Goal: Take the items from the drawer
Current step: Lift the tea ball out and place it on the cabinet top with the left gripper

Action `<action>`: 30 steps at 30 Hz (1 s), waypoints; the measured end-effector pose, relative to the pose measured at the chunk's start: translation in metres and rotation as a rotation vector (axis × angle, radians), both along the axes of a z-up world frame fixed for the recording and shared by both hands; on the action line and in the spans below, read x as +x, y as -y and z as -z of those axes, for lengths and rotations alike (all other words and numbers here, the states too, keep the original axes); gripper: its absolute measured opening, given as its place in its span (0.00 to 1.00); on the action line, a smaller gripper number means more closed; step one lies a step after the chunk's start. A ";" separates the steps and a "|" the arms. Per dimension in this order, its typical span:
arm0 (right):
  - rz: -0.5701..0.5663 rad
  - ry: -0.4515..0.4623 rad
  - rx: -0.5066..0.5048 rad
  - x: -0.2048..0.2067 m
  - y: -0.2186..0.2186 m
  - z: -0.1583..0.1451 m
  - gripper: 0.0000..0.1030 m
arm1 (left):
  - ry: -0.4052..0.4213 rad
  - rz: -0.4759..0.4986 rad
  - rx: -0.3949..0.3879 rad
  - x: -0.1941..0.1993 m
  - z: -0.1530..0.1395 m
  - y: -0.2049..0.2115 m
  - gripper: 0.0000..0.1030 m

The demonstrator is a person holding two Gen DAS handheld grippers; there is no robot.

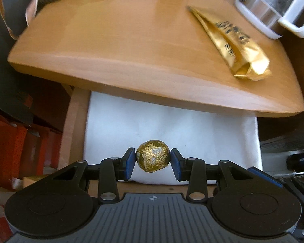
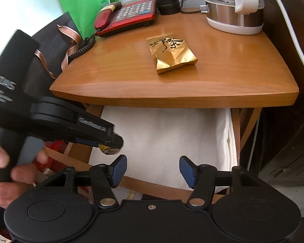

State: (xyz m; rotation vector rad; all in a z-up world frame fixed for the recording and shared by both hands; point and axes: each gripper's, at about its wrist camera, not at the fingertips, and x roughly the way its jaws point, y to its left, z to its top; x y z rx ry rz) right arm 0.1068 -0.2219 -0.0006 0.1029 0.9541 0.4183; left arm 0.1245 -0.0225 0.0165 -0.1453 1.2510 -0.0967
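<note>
1. While the left gripper (image 1: 153, 160) hangs over the open drawer (image 2: 236, 129), its blue pads press on either side of a gold foil ball (image 1: 153, 156), so the ball is clamped and clear of the white cloth (image 1: 172, 125) lining the drawer.
2. From the right wrist view, that gripper juts in from the left, with only a sliver of foil showing under its tip.
3. Round as it is, the ball has no long axis to line up; what matters is that the wooden tabletop (image 1: 115, 40) lies ahead of and above the drawer front.
4. Already on that top lies a gold foil packet (image 2: 170, 53), near a white kettle (image 2: 235, 4) and a red telephone (image 2: 127, 14).
5. Over the near edge of the drawer, the right gripper (image 2: 153, 171) has its jaws spread wide with nothing between them.
6. I see no further item on the visible cloth, though its back is hidden under the tabletop.
</note>
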 end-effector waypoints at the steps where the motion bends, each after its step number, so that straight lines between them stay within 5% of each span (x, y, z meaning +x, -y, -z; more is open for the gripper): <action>1: 0.002 0.000 0.001 0.000 0.000 -0.001 0.54 | 0.008 0.006 0.001 -0.001 -0.007 -0.003 0.38; 4: 0.004 0.003 0.001 -0.003 -0.001 -0.004 0.54 | 0.033 0.014 -0.010 -0.004 -0.001 0.006 0.38; 7: 0.001 0.012 0.001 -0.005 -0.003 -0.008 0.54 | 0.065 0.018 -0.019 0.050 -0.002 -0.013 0.38; 15: -0.004 0.020 0.001 -0.005 -0.006 -0.012 0.55 | 0.153 0.014 -0.039 0.054 -0.012 -0.014 0.38; 30: 0.002 -0.005 0.016 0.004 -0.003 -0.001 0.55 | 0.274 -0.027 -0.043 0.123 -0.021 -0.003 0.38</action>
